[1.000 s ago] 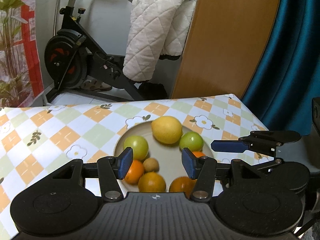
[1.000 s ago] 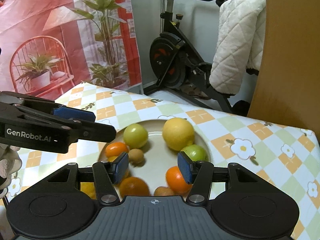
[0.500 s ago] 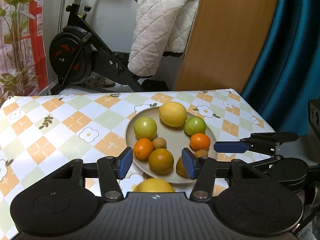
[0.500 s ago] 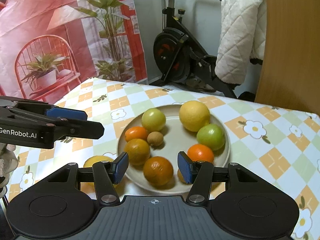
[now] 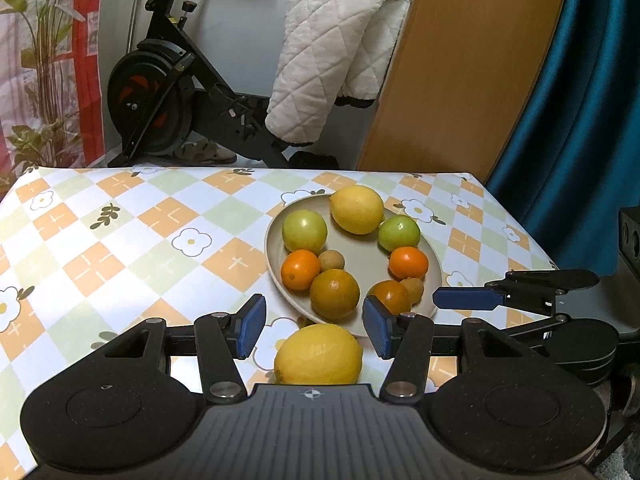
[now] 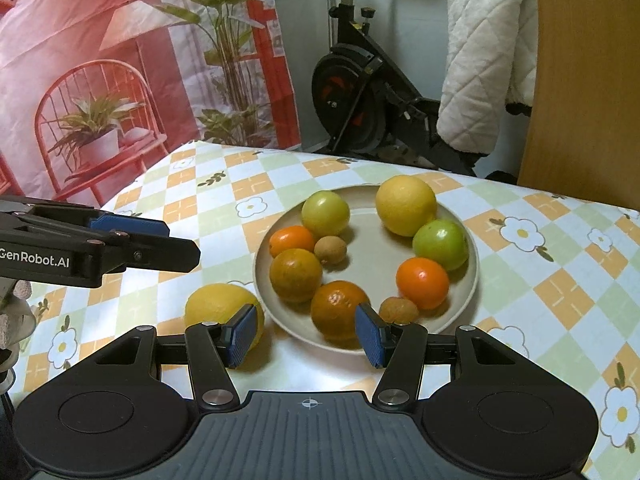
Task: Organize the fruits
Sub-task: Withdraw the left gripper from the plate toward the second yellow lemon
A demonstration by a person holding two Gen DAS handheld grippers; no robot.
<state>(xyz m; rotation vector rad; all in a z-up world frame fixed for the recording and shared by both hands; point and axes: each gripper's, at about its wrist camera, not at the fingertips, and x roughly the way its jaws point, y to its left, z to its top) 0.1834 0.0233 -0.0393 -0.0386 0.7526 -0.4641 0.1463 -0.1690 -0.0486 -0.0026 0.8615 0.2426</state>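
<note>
Left hand-held gripper (image 5: 314, 326) hovers part open and empty above the stray lemon (image 5: 319, 355), which sits on the surface (image 5: 120, 240) just beside the plate (image 5: 276, 240). I judge an off-centre squeeze could roll the lemon off the near edge. Right hand-held gripper (image 6: 306, 334) is likewise part open, holding and touching nothing.

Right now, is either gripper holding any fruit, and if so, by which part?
Nothing is held. The left gripper and right gripper both stand open and empty above the table; the loose lemon lies untouched beside the plate.
</note>
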